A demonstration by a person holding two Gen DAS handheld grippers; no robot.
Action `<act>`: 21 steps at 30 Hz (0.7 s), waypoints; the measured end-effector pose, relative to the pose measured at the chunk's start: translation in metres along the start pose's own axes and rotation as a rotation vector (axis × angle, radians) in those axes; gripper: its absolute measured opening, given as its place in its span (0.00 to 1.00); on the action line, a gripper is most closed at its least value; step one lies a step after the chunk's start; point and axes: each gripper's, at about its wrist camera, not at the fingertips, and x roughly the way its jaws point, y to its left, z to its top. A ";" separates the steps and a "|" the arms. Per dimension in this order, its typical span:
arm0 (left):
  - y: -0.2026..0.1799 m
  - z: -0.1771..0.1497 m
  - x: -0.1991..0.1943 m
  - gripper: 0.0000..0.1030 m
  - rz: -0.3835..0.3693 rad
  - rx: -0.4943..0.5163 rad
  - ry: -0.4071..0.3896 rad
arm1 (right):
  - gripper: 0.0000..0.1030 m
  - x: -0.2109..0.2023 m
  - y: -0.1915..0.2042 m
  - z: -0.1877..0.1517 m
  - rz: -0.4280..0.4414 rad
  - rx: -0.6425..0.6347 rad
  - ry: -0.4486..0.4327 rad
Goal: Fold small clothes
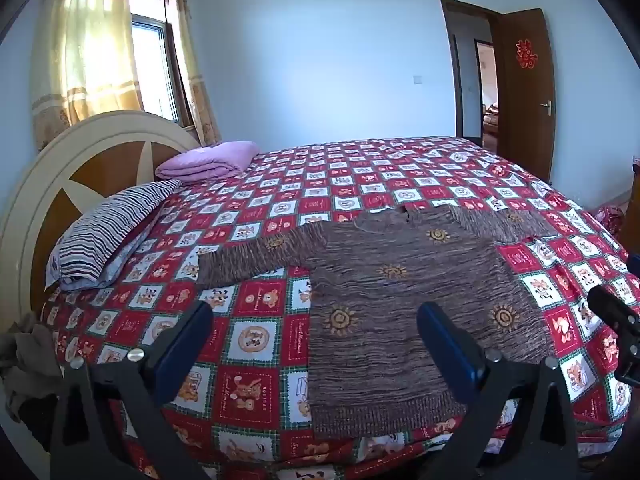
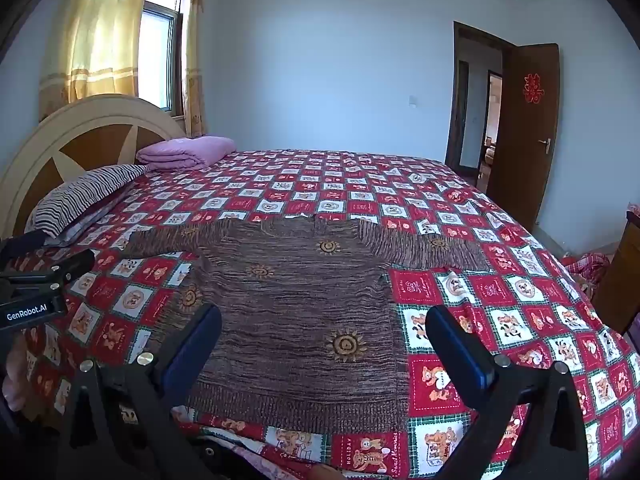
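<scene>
Left wrist view: a brown sweater (image 1: 400,280) is spread flat on the bed (image 1: 260,312), sleeves out to both sides, hem near the front edge. The left tongs (image 1: 316,332) are held wide open above it, nothing gripped. The right tongs (image 2: 324,336) are likewise wide open and empty over the sweater.

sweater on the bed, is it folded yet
No, the brown sweater lies flat on the checked bedspread with both sleeves spread out to the sides.
</scene>
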 end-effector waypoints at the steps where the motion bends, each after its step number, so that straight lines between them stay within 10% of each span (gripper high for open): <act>1: 0.000 0.000 0.000 1.00 0.002 0.003 -0.002 | 0.99 0.000 0.000 0.000 0.000 0.000 0.000; 21: 0.001 0.000 0.001 1.00 0.002 -0.003 -0.007 | 0.99 0.002 0.000 -0.005 0.004 -0.006 0.004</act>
